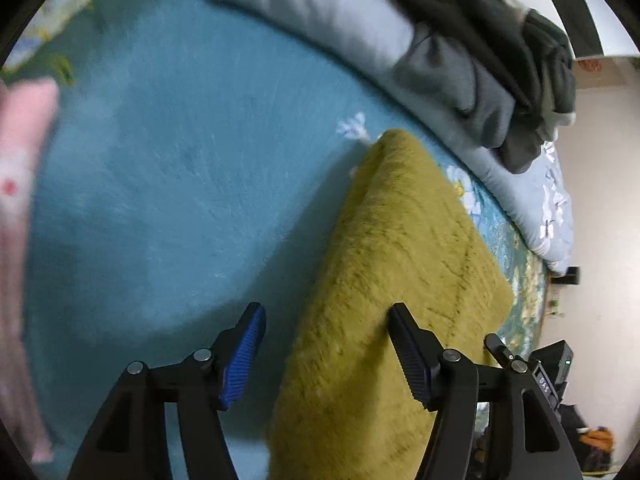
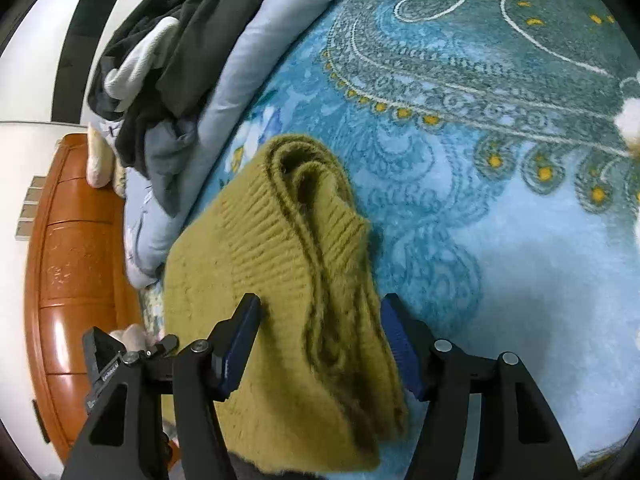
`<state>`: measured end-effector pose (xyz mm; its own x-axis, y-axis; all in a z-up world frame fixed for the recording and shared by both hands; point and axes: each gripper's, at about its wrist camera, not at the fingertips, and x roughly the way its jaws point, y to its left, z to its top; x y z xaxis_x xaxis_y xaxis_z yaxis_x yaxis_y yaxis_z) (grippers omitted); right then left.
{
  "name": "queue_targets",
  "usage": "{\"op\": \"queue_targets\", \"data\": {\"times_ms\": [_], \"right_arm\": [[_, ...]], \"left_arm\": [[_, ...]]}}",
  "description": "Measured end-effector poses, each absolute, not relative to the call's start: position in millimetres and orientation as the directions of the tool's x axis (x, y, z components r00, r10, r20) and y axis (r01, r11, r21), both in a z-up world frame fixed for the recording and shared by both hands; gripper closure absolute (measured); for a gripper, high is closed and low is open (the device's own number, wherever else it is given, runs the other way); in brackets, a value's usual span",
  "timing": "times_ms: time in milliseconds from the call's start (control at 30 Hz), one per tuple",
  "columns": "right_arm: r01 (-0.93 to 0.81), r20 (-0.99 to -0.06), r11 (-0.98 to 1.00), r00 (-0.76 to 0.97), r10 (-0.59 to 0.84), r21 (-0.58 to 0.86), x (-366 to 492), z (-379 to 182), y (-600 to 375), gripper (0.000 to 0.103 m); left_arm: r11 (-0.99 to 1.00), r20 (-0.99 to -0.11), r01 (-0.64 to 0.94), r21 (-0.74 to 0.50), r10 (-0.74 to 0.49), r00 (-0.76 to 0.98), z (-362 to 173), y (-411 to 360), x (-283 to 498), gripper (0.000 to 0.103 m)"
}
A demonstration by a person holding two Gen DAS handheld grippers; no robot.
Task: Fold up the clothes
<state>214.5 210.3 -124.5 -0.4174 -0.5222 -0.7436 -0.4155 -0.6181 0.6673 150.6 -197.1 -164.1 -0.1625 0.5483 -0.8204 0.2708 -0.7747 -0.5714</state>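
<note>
My right hand-held gripper (image 2: pixel 318 344) stood open astride the folded sweater (image 2: pixel 288 280) on the bed (image 2: pixel 500 240) (blue, patterned), while my left hand-held gripper (image 1: pixel 326 354) gaped over its edge.

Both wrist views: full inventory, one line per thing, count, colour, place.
sweater: 1, olive-green fuzzy knit, folded on the blanket, between both grippers' fingers
blanket: 1, teal with paisley and flower pattern, covering the bed
duvet: 1, pale blue, bunched along the far edge
dark clothes pile: 1 heap, black and grey, on the duvet
pink garment: 1, pink and white, blurred, left edge of the left wrist view
wooden headboard: 1, orange-brown, beyond the bed
left hand-held gripper: 1, black with blue pads, open, straddling the sweater edge
right hand-held gripper: 1, black with blue pads, open around the sweater
</note>
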Motion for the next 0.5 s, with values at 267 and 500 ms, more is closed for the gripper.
{"op": "queue_targets", "data": {"times_ms": [267, 500], "right_arm": [[-0.444, -0.768, -0.627, -0.408, -0.494, 0.64, 198.3, -128.0, 200.9, 0.06], [-0.416, -0.781, -0.664, -0.385, -0.491, 0.622, 184.1, -94.8, 189.9, 0.075]], "left_arm": [[-0.761, -0.791, 0.217, -0.612, 0.59, -0.16, -171.8, -189.3, 147.8, 0.059], [-0.835, -0.845, 0.149, -0.53, 0.507, -0.17, -145.1, -165.8, 147.4, 0.076]]}}
